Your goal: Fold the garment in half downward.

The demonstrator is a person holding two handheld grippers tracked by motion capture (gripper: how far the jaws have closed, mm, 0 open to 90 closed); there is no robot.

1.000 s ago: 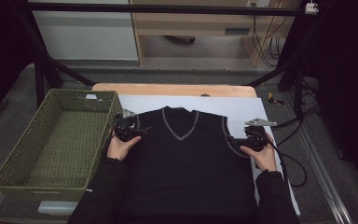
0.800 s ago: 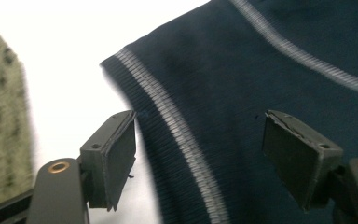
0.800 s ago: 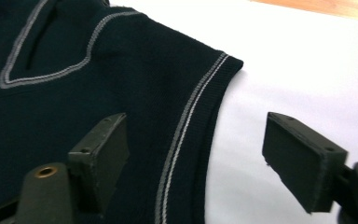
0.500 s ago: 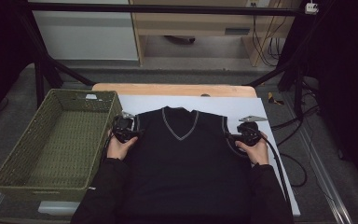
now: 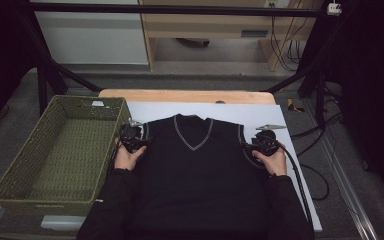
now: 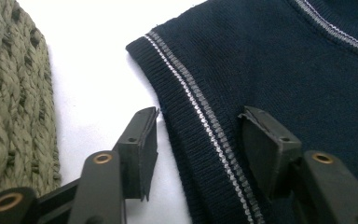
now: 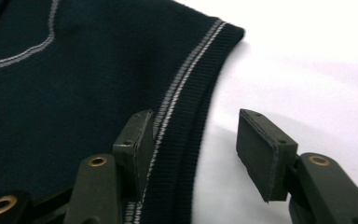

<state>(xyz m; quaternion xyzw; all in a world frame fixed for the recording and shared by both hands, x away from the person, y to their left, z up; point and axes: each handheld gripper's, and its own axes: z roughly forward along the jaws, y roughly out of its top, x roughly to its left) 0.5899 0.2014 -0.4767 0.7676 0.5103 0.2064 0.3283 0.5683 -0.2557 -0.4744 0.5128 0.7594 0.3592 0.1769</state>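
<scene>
I had both the left gripper [image 6: 198,135] and right gripper [image 7: 193,140] wide open straddling the vest's [image 5: 200,165] armhole edges, nothing grabbed yet, basket [image 5: 10,172] empty.

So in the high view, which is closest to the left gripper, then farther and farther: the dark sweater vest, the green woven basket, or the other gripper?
1. Dark navy knitted sweater vest: its armhole edge lies right at the left gripper, between its open jaws.
2. Green woven basket: just beside it, on the outer side.
3. Right gripper: farthest, across the vest at the opposite armhole.
</scene>
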